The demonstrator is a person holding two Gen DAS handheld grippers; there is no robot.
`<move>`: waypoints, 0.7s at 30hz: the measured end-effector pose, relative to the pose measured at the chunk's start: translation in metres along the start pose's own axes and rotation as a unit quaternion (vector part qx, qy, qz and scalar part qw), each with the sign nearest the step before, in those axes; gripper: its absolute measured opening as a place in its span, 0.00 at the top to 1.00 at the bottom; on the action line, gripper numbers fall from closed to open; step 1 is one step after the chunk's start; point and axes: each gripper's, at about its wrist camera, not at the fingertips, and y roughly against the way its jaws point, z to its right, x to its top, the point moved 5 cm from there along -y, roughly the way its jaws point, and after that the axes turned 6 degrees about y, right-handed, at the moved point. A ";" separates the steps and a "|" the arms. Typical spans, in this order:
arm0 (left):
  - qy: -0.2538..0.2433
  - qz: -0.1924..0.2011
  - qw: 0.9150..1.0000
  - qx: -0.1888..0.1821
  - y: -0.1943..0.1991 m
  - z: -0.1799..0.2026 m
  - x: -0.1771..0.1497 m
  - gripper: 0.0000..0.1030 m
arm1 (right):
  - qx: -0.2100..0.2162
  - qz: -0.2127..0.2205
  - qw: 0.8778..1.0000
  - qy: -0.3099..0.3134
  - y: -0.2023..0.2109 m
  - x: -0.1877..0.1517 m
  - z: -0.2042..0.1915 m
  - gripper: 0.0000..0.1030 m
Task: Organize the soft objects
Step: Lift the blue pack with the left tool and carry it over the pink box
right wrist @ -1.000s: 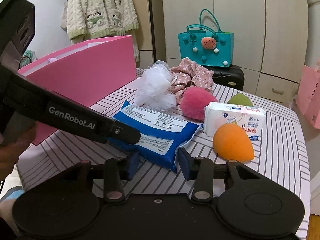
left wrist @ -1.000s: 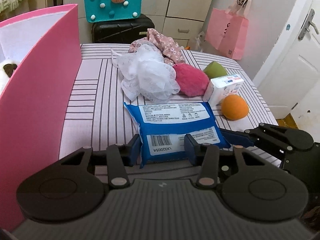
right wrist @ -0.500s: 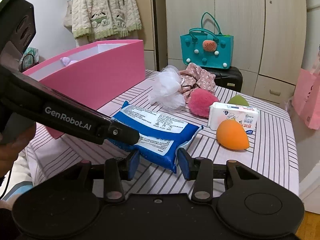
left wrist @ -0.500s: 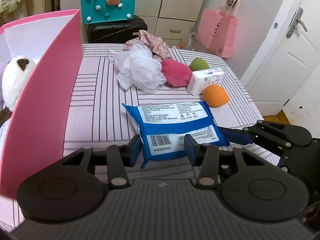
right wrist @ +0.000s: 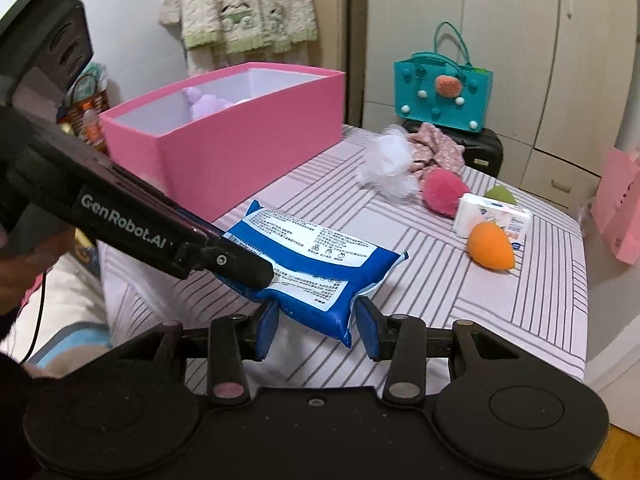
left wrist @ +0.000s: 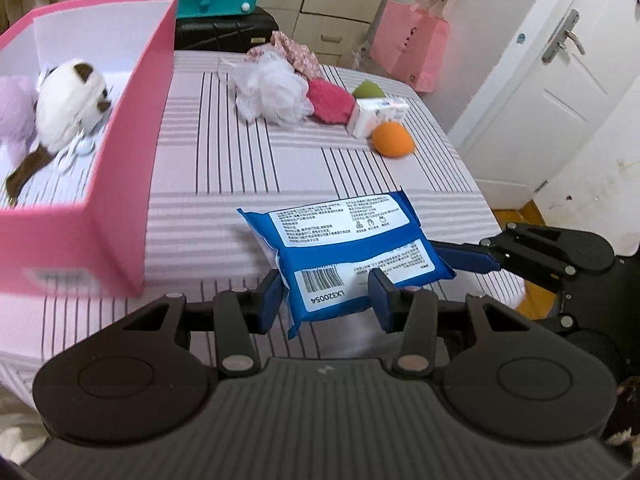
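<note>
A blue pack of wipes [left wrist: 348,248] [right wrist: 312,256] hangs just above the striped table, held from two sides. My left gripper [left wrist: 326,300] is shut on its barcode end. My right gripper [right wrist: 318,328] is shut on the other end, and its blue finger [left wrist: 472,260] shows at the pack's right edge in the left wrist view. The open pink box [left wrist: 132,168] [right wrist: 248,148] stands to the left, with a white-and-brown plush [left wrist: 68,108] and a purple plush [right wrist: 204,102] inside. A white mesh puff [left wrist: 272,88], a pink fluffy ball [left wrist: 330,100], a tissue pack [left wrist: 376,114] and an orange sponge [left wrist: 394,140] lie farther back.
A green sponge [left wrist: 368,90] and a floral cloth [left wrist: 292,50] lie beside the puff. Behind the table are a black suitcase [right wrist: 480,152] with a teal bag [right wrist: 440,92] on it. A pink paper bag [left wrist: 416,52] and a white door [left wrist: 552,92] are on the right.
Both grippers have lifted the blue pack off the table and drawn it back. The view has swung so that the pink box's inside and its plush toys now show.
</note>
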 end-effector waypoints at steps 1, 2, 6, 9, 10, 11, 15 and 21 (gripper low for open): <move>0.000 -0.005 1.000 -0.003 0.005 -0.001 -0.004 0.56 | 0.002 -0.003 1.000 0.004 0.003 0.000 -0.005 0.53; -0.002 -0.009 1.000 -0.005 0.009 -0.002 -0.007 0.56 | 0.004 -0.005 1.000 0.008 0.006 0.000 -0.009 0.53; -0.014 -0.022 1.000 -0.009 0.027 -0.006 -0.018 0.56 | 0.016 -0.012 0.999 0.025 0.018 0.003 -0.027 0.54; -0.011 -0.037 0.999 -0.018 0.040 -0.011 -0.023 0.56 | 0.024 -0.020 0.999 0.034 0.024 0.009 -0.039 0.54; -0.013 -0.040 0.999 -0.018 0.044 -0.013 -0.024 0.56 | 0.028 -0.023 0.999 0.036 0.025 0.011 -0.042 0.54; -0.016 -0.042 0.999 -0.016 0.049 -0.015 -0.025 0.56 | 0.034 -0.026 0.998 0.039 0.027 0.013 -0.046 0.55; -0.033 -0.035 0.999 -0.002 0.064 -0.019 -0.028 0.56 | 0.042 -0.029 0.997 0.051 0.031 0.020 -0.059 0.56; -0.032 -0.025 0.999 0.000 0.081 -0.027 -0.028 0.56 | 0.047 -0.030 0.997 0.061 0.032 0.030 -0.071 0.57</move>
